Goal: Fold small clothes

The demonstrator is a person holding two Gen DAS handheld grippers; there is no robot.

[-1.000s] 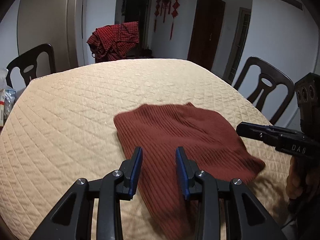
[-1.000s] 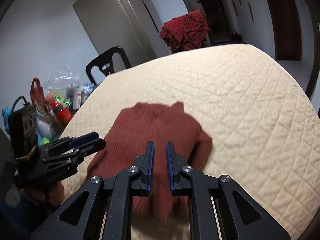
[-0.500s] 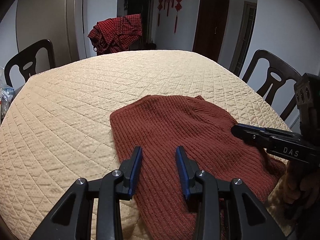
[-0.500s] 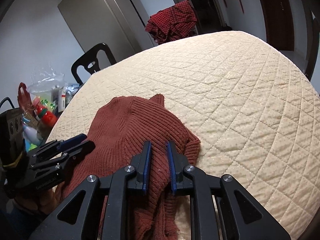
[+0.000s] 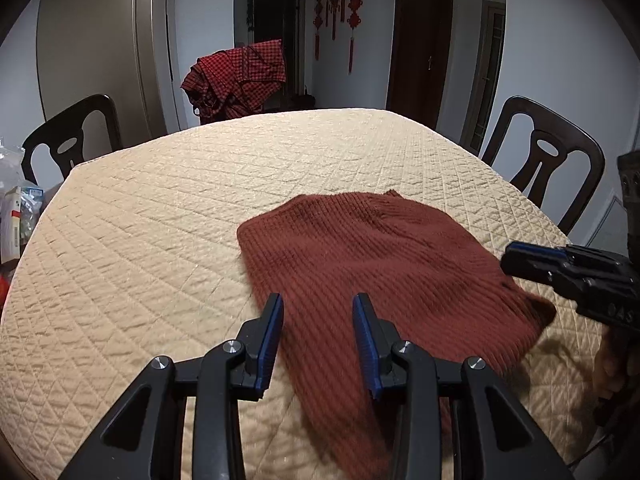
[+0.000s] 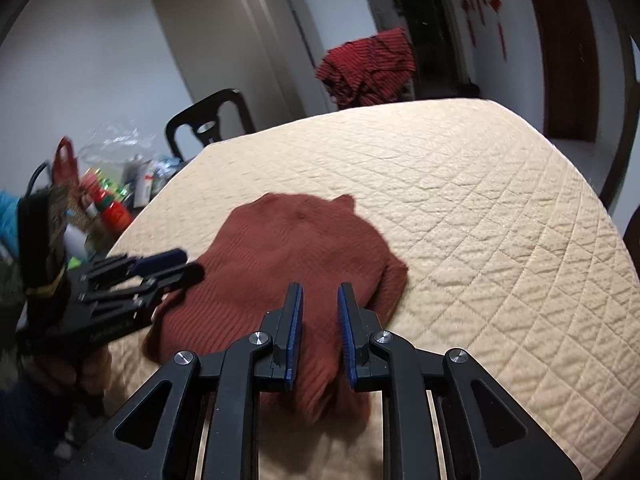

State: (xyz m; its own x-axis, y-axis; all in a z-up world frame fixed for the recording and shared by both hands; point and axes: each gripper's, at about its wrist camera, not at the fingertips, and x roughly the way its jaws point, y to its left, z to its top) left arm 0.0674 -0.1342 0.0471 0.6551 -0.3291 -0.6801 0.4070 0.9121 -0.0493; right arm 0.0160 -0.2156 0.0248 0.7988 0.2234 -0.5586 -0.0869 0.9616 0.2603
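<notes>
This is a home dining room. A large table (image 5: 168, 216) under a quilted beige cover is ringed by dark wooden dining chairs (image 5: 548, 164). A red checked garment (image 5: 236, 76) is draped over the far chair. Red knotted ornaments (image 5: 336, 4) hang on the white wall between a dark wooden door (image 5: 420, 48) and an open doorway (image 5: 276, 36). Bottles and packets (image 6: 108, 196) crowd a side surface.
</notes>
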